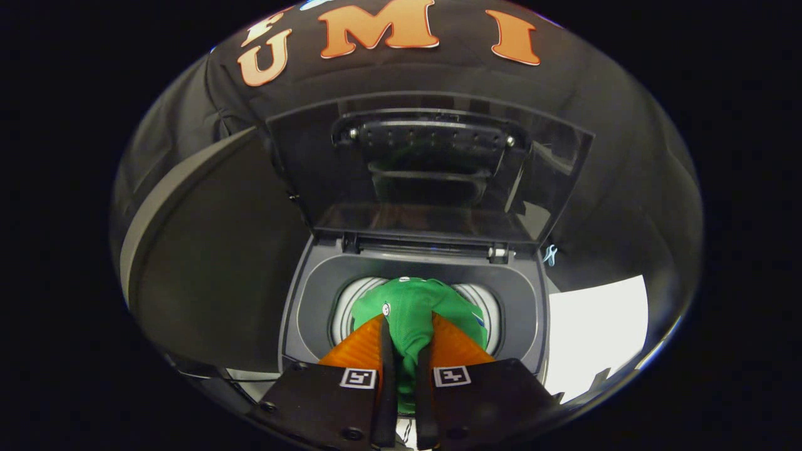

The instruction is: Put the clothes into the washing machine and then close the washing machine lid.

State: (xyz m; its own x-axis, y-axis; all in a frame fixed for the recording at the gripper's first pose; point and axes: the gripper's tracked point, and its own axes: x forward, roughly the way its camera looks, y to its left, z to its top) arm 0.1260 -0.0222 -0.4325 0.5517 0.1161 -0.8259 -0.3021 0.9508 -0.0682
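Taking the washing machine (pixel 301 313) as the landmark, its grey top deck rises first on the left, sloping in toward the round drum opening (pixel 344 313), whose pale ribbed wall shows as a crescent on either side of the load. Over the middle of that opening hangs the green garment (pixel 407 307), a soft knit piece with small white buttons and a trace of blue and white trim on its right side; it bulges out above the drum mouth and narrows into a bunched fold that runs back between the fingers. The gripper (pixel 405 351) is clenched on that fold, both fingers pressing the cloth from left and right, so the garment is held rather than resting in the drum. It looks light and limp: it will sag, drape and snag on the drum rim rather than slide, and it carries no stiffness of its own, so a pinch on a thick gathered fold, as here, seems the surest hold. The tool points forward and down at the machine's mouth from the front, roughly centred on the opening, with the fingers level with each other. Behind the opening the lid (pixel 432 169) stands raised on its hinge, its dark glossy underside facing the gripper. To the right of the machine lies a bright white patch (pixel 595 332) of surface, too washed out to name. The garment probably needs lowering further before release.
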